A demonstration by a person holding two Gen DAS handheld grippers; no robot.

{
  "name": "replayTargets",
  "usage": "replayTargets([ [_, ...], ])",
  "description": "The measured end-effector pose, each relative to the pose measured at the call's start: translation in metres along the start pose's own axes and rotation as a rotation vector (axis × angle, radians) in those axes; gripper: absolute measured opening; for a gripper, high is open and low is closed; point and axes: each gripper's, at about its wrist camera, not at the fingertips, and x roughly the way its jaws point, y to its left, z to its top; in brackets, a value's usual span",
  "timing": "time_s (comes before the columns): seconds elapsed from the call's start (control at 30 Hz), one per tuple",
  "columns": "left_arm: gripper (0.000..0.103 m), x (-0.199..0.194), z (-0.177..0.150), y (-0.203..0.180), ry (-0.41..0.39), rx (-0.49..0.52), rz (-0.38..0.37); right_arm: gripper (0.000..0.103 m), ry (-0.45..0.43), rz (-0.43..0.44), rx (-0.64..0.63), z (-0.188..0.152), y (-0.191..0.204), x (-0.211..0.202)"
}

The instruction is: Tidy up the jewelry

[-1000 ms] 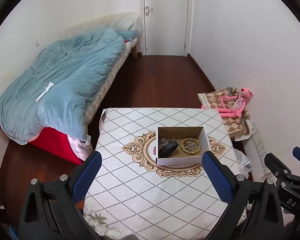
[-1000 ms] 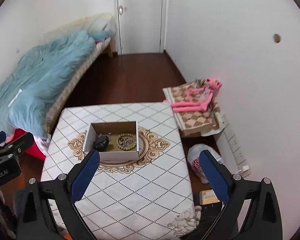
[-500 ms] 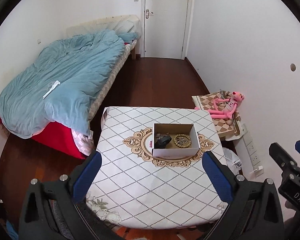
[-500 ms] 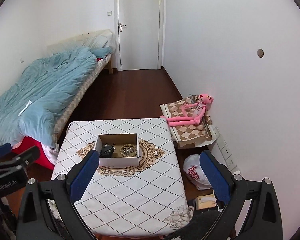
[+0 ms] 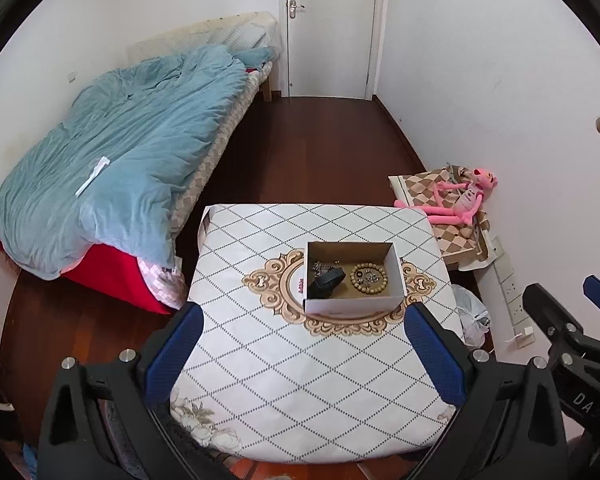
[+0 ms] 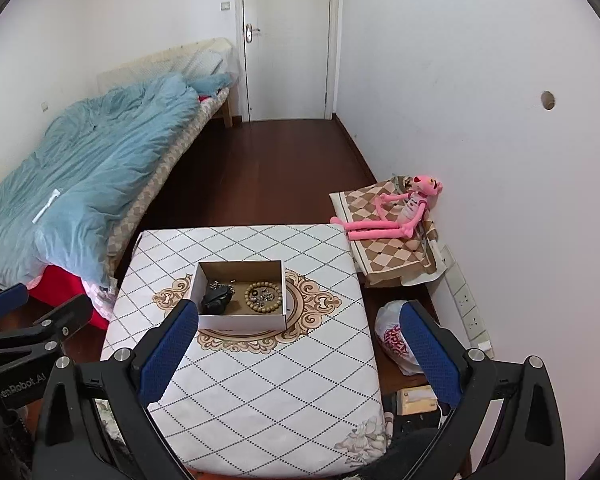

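An open white cardboard box (image 5: 396, 270) (image 6: 240, 322) stands in the middle of the patterned table (image 5: 284, 376) (image 6: 260, 392). Inside lie a wooden bead bracelet (image 5: 369, 277) (image 6: 263, 297), a black band (image 5: 326, 283) (image 6: 216, 301) and a small metal chain (image 5: 321, 267). My left gripper (image 5: 306, 354) is open and empty, held high and back from the table's near edge. My right gripper (image 6: 296, 348) is open and empty, also high above the near side. Each gripper shows at the edge of the other's view.
A bed with a blue duvet (image 5: 112, 168) runs along the left wall. A pink plush toy (image 5: 460, 196) lies on a checkered cushion (image 6: 384, 240) right of the table. A white plastic bag (image 6: 396, 340) and wall sockets (image 5: 508, 280) are at the right. A shut door (image 5: 328, 28) is at the back.
Both grippers have pulled up and back from the table, so the box looks smaller and more of the room shows. The box's contents have not moved. Both stay open.
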Motion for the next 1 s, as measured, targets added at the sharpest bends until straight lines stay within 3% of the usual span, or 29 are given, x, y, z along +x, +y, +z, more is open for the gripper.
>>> replayTargets([
  [0.23,0.102,0.031,0.02,-0.002,0.031,-0.003,0.025,0.102,0.067,0.005,0.006,0.018,0.0,0.044],
  [0.57,0.102,0.069,0.021,-0.005,0.112,0.017,0.049,0.102,0.166,-0.008,-0.006,0.021,-0.002,0.094],
  [1.0,0.102,0.077,0.021,0.0,0.125,-0.004,0.039,0.102,0.194,-0.009,-0.022,0.017,0.002,0.108],
])
